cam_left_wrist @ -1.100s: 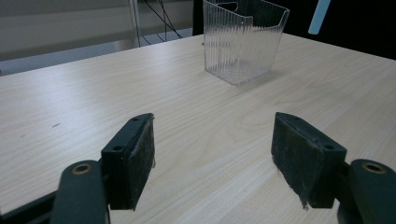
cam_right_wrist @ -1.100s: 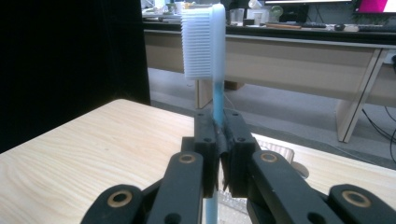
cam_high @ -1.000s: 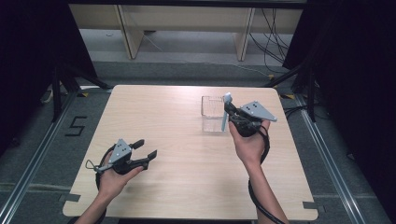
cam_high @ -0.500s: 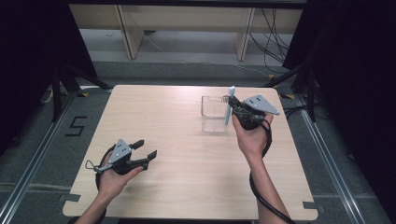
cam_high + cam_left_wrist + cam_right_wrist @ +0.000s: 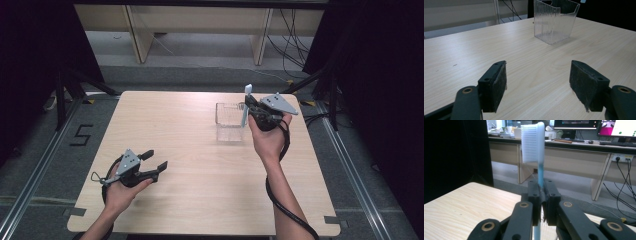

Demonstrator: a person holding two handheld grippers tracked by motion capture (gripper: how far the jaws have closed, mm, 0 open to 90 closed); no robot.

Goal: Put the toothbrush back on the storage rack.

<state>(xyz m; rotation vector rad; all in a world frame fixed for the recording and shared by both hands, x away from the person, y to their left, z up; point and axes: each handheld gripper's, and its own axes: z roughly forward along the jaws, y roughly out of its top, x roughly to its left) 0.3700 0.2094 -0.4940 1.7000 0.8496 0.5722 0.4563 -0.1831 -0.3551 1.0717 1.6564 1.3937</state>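
High view: a pale wooden table (image 5: 200, 200) with a person's two forearms reaching in from the near edge. A clear ribbed plastic container (image 5: 230, 116) stands on the far right part of the table. The left gripper (image 5: 152, 162) hovers near the front left, jaws spread wide with nothing between them. The right gripper (image 5: 249, 104), just beside the container, is clenched on an upright blue-and-white toothbrush (image 5: 537, 142), bristles on top.
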